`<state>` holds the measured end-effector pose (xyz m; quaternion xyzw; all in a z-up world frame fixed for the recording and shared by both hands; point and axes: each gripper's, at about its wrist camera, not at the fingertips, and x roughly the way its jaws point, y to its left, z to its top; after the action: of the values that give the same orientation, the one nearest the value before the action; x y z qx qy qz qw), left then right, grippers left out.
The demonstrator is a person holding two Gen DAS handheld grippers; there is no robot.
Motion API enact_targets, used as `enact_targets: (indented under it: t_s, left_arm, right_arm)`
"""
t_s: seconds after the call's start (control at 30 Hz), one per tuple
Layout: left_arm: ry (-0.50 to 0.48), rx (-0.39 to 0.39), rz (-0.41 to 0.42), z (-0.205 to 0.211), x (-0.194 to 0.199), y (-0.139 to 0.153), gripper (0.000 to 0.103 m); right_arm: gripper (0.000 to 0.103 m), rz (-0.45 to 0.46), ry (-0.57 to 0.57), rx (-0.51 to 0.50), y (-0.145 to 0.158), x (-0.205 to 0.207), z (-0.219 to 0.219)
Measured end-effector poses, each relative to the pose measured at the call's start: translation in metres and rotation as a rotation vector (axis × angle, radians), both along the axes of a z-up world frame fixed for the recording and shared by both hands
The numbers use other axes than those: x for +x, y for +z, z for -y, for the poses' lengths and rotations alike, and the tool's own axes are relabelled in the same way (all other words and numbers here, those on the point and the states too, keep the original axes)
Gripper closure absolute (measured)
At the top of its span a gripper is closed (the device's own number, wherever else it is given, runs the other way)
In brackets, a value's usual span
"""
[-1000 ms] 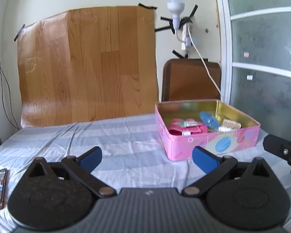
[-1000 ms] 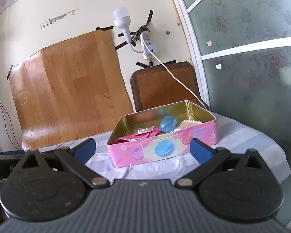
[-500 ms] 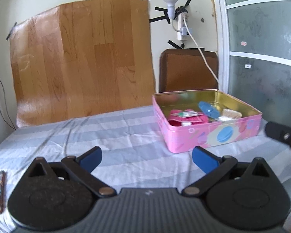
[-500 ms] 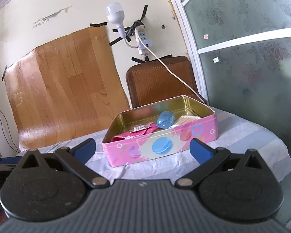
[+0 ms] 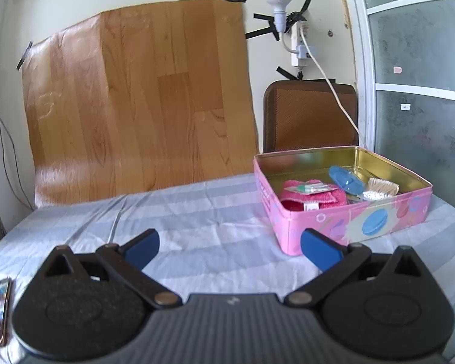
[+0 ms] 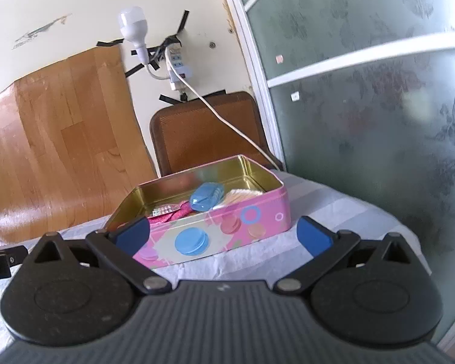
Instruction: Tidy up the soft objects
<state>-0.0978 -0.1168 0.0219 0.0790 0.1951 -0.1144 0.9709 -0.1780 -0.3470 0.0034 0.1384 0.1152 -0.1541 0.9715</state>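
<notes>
Both grippers hang empty above the striped sheet [image 5: 215, 227], the left gripper [image 5: 229, 242] with its blue fingers spread wide and the right gripper [image 6: 222, 232] spread just as wide. Ahead and to the right of the left gripper sits the pink tin [image 5: 348, 227], which from the right wrist view lies straight ahead between the fingers, near them. Inside the tin a folded pink cloth [image 5: 315, 195] lies at the left, with a blister pack [image 5: 313, 187] on top and a blue case [image 5: 345, 179] just beside it.
</notes>
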Motion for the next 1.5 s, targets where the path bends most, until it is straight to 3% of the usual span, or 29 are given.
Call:
enact_targets:
  t_s: [0.2,0.47,0.8,1.23,1.5]
  left_arm:
    - [-0.054,0.019,-0.020,0.024,0.014,-0.002,0.000]
    - [-0.145,0.043,-0.066,0.041,0.029,-0.014,0.000]
    - [-0.098,0.000,-0.107,0.018,0.046,-0.025,0.000]
    - [-0.102,0.013,-0.124,0.021,0.041,-0.023,0.000]
    - [-0.091,-0.009,-0.126,0.022,0.044,-0.015,0.000]
  right_arm:
    - [0.000,-0.021,-0.001,0.054,-0.006,0.007,0.006]
    - [0.000,-0.071,0.008,0.043,-0.012,0.015,-0.004]
    - [0.000,-0.129,-0.031,0.011,-0.014,0.029,-0.012]
    - [0.000,-0.132,0.041,-0.076,-0.003,0.026,-0.040]
    - [0.000,-0.109,0.109,-0.024,0.011,0.038,-0.038]
